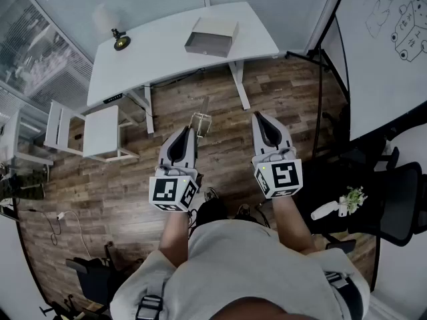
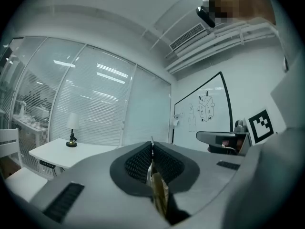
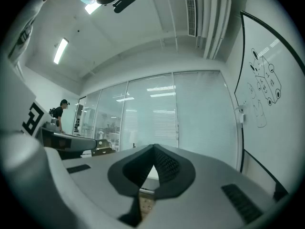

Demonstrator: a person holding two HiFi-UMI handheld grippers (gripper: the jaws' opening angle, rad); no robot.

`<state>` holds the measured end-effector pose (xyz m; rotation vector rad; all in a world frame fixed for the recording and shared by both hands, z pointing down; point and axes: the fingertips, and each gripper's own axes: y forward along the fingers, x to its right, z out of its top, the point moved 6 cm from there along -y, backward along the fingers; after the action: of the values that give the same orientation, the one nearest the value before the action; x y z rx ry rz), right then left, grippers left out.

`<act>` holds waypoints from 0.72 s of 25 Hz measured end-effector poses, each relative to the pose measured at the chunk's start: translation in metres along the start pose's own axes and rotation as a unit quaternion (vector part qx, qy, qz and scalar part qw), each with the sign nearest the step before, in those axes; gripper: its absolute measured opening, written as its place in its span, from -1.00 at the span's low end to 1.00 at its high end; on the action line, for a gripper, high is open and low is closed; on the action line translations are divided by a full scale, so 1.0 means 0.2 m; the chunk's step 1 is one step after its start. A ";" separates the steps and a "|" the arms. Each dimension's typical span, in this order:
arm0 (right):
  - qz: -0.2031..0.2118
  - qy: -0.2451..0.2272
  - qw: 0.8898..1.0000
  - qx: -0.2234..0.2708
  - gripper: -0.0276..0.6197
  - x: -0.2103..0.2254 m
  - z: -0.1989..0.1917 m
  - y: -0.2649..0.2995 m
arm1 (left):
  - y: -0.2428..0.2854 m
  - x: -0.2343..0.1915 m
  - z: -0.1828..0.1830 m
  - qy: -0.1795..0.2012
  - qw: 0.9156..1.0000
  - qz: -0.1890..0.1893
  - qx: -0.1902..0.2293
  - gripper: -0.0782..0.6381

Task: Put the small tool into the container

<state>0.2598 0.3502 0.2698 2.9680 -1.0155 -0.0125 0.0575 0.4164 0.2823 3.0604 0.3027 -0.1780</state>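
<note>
In the head view both grippers hang over the wooden floor, short of the white desk (image 1: 160,52). My left gripper (image 1: 189,131) is shut on the small tool (image 1: 200,121), a thin metallic piece that sticks out past its tips. In the left gripper view the tool (image 2: 153,175) shows as a narrow brass-coloured strip pinched between the black pads. My right gripper (image 1: 259,116) is shut with nothing in it, and its pads (image 3: 164,163) meet at the tip. The container (image 1: 212,37), a shallow grey box, sits on the desk's far right part, well ahead of both grippers.
A small lamp (image 1: 121,42) stands on the desk's left part. A white chair (image 1: 100,132) is at the left and a whiteboard (image 1: 387,45) at the right. A black stand (image 1: 320,65) and an office chair (image 1: 397,202) are also at the right. A person (image 3: 59,111) stands far off.
</note>
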 end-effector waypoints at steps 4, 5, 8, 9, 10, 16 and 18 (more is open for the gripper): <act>0.014 -0.023 0.999 0.024 -0.84 0.00 0.06 0.10 | 0.07 -0.11 0.08 0.006 1.000 -0.015 0.026 -0.70; 0.016 -0.025 0.999 0.022 -0.83 -0.01 0.05 0.12 | 0.08 -0.12 0.08 0.007 1.000 -0.013 0.027 -0.70; 0.020 -0.016 1.000 0.011 -0.84 -0.03 0.00 0.14 | 0.08 -0.13 0.06 0.004 1.000 -0.006 0.023 -0.70; 0.023 -0.010 1.000 0.008 -0.84 -0.04 -0.02 0.15 | 0.08 -0.13 0.05 0.004 1.000 -0.005 0.021 -0.70; 0.030 -0.004 1.000 0.006 -0.84 -0.04 -0.03 0.16 | 0.09 -0.13 0.05 0.006 1.000 -0.005 0.020 -0.70; 0.048 -0.007 0.999 -0.002 -0.83 -0.07 -0.07 0.18 | 0.11 -0.10 0.06 0.012 1.000 -0.005 0.019 -0.70; 0.048 -0.006 0.999 -0.006 -0.83 -0.07 -0.08 0.17 | 0.12 -0.10 0.05 0.011 1.000 -0.003 0.017 -0.70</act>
<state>0.2277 0.3316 0.2863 2.9083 -1.1552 -0.0368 0.0420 0.3889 0.2753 3.0981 0.3144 -0.1522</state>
